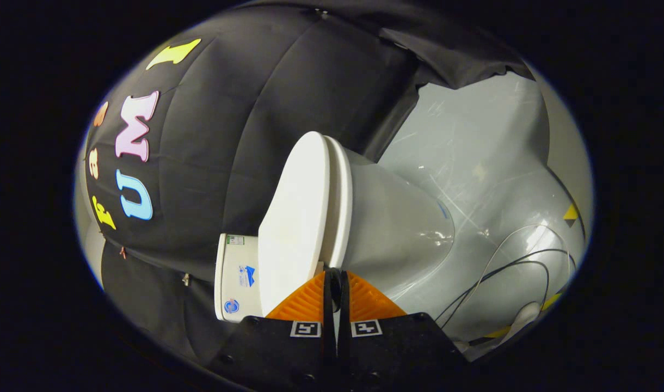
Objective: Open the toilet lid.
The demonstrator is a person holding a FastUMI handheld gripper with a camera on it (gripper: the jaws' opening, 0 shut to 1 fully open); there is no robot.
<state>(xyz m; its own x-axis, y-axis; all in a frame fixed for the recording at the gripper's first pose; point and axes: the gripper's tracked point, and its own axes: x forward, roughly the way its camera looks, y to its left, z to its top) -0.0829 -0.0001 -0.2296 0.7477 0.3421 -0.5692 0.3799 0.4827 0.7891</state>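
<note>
Black cloth wall (245, 109) takes up most of what's beyond your claw, with a glossy grey floor (473, 141) next to it; your view is rolled sideways, so the toilet reads as lying on its side. Toilet bowl (392, 228) is the big white body sitting on that floor, just ahead of the fingertips. Toilet lid (296, 218) is down, flat against the seat (340, 207), not lifted yet; its near edge sits right at your fingertips. Cistern (237, 277) is behind the lid, against the cloth, with a few small stickers on it. Thin cables (506, 267) loop across the floor on the far side of the bowl. Your claw (336, 275) is clenched: fingers pressed together with only a sliver between them, nothing gripped, tips at the lid/seat edge.
</note>
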